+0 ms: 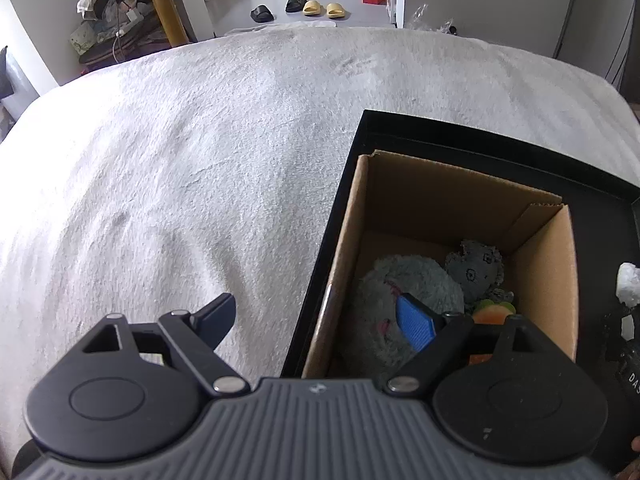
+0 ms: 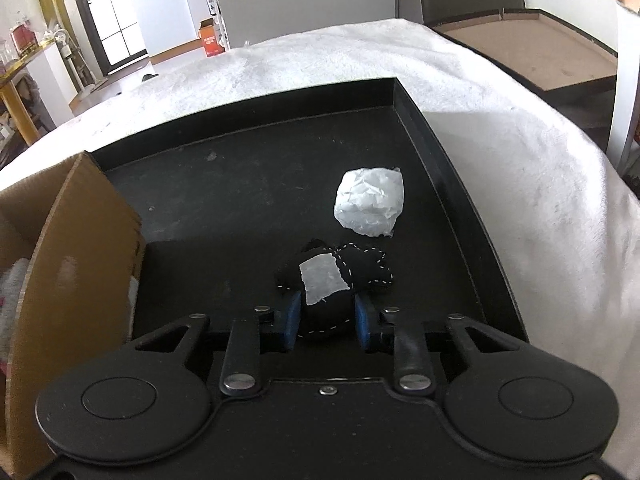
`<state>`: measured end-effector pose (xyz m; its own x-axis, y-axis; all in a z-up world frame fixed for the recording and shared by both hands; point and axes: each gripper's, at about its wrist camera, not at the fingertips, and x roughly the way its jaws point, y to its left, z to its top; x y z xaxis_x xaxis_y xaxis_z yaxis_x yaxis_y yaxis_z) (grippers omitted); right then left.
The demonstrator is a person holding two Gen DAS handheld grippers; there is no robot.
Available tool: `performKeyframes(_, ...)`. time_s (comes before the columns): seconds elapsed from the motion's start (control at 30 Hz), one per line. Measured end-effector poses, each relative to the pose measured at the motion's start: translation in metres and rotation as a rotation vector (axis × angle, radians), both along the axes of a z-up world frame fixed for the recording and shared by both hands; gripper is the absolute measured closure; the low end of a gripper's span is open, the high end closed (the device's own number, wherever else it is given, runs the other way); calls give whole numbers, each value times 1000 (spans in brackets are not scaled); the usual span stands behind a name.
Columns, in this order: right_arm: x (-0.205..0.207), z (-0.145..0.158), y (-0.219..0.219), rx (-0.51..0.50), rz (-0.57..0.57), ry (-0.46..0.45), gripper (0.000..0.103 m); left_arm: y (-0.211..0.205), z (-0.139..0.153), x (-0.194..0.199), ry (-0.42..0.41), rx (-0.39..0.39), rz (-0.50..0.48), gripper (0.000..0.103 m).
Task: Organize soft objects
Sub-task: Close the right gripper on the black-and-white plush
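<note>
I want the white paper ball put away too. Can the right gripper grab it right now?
Probably not yet. The right gripper is shut on the black stuffed toy, so its jaws are full. The paper ball lies just beyond on the black tray, with nothing blocking it once the toy is dropped.

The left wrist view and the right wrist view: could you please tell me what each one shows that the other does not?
Only the left wrist view shows the box's contents: a grey plush and a dark grey toy, with the open left gripper above them. Only the right wrist view shows the right gripper shut on a black stitched toy. Both show the cardboard box, black tray and white crumpled wad.
</note>
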<state>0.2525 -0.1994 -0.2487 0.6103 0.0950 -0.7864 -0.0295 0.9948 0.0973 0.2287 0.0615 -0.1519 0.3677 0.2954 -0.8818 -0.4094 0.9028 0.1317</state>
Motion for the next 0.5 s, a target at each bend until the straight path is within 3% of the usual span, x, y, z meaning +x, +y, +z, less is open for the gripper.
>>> performKeyframes(0.5, -24, 64, 28, 4, 117, -95, 76, 28, 22, -27, -92, -103, -24, 18)
